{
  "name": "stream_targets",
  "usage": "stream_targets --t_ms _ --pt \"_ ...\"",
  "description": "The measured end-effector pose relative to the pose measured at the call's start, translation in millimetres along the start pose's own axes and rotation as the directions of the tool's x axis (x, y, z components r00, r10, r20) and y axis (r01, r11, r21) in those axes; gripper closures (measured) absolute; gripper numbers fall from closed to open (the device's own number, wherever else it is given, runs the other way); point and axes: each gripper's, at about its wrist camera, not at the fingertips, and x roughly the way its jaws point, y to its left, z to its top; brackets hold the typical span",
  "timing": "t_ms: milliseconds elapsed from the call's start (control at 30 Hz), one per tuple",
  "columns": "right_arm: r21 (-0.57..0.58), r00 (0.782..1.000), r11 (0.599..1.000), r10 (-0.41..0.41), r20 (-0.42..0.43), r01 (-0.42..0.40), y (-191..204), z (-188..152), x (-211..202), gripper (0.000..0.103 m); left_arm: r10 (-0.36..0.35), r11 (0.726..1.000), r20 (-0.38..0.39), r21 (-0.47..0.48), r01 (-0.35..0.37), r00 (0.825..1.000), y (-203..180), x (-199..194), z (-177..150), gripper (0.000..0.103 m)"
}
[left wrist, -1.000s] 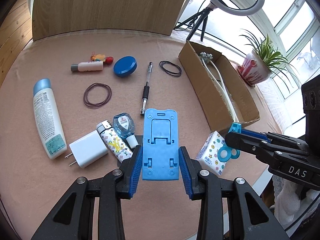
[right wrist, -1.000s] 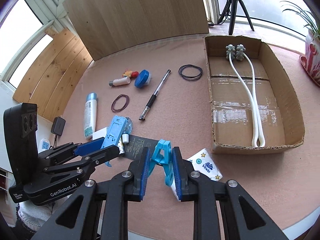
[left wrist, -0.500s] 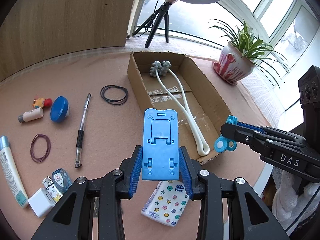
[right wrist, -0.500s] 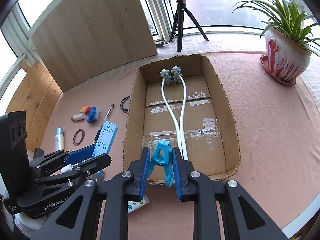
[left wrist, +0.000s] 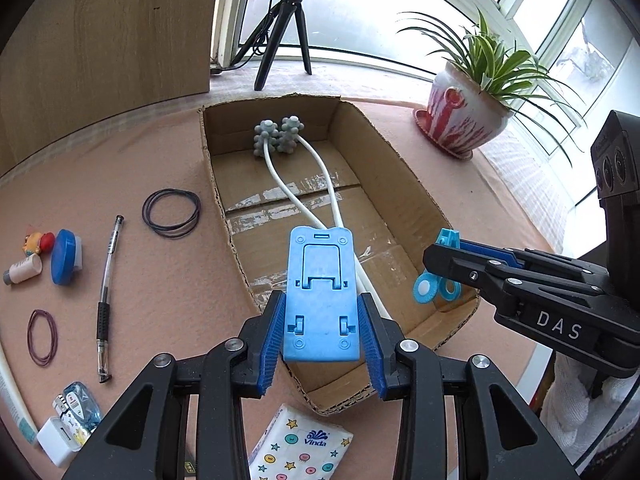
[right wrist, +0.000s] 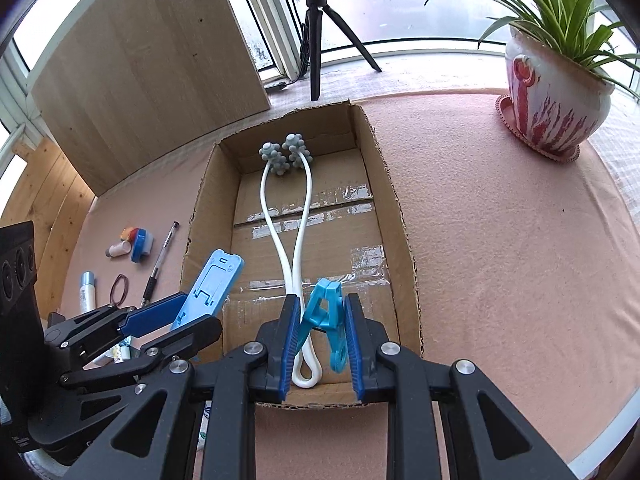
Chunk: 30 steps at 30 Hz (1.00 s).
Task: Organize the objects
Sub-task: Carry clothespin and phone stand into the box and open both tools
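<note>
Hiding massager (left wrist: pixel 320 184) loop: phone stand (left wrist: pixel 320 292) | white bottle (left wrist: pixel 8 392) cropped

Right gripper (right wrist: pixel 322 320) clamped on a blue clip (right wrist: pixel 328 316), held over the near end of the cardboard box (right wrist: pixel 400 216). White massager (right wrist: pixel 286 220) lies lengthwise in the box, knobbed heads at far end, loop at near wall. Left gripper (right wrist: pixel 172 320) at left, gripping a blue stand (right wrist: pixel 210 282) tilted over the box's left wall. Pen (right wrist: pixel 160 264), bottle (right wrist: pixel 87 288), band (right wrist: pixel 120 286), blue cap (right wrist: pixel 140 245) on the pink cloth (right wrist: pixel 500 240) left of the box. Potted plant (right wrist: pixel 556 100) far right.
</note>
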Motion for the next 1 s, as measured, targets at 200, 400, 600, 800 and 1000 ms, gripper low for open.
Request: stream_targets --t_ms 200,400,600,800,1000 --pt "0.009 1.0 1.0 -0.025 -0.015 0.026 -5.4 0.8 5.3 0.073 -0.009 1.0 -0.003 0.002 0.009 1.0 -0.9 0.2 0.0 0.052" --pt "0.034 0.999 0.999 -0.04 -0.019 0.041 -7.5 -0.1 4.9 0.058 -0.011 1.0 0.007 0.013 0.011 1.0 -2.3 -8.0 -0.9 0.045" --pt "0.057 1.0 0.998 -0.02 -0.009 0.021 -2.9 -3.0 -2.0 0.057 -0.017 1.0 0.025 -0.005 0.017 1.0 5.1 -23.7 -5.0 0.044" --pt "0.042 1.0 0.999 0.024 0.011 -0.025 15.6 -5.3 -13.1 0.057 0.005 1.0 0.039 -0.029 -0.004 0.999 33.0 -53.1 -21.5 0.041" --pt "0.012 0.996 0.995 0.094 -0.002 -0.094 50.0 -9.0 -12.2 0.056 0.086 0.991 0.014 -0.101 -0.084 0.996 89.8 -74.6 -49.3 0.041"
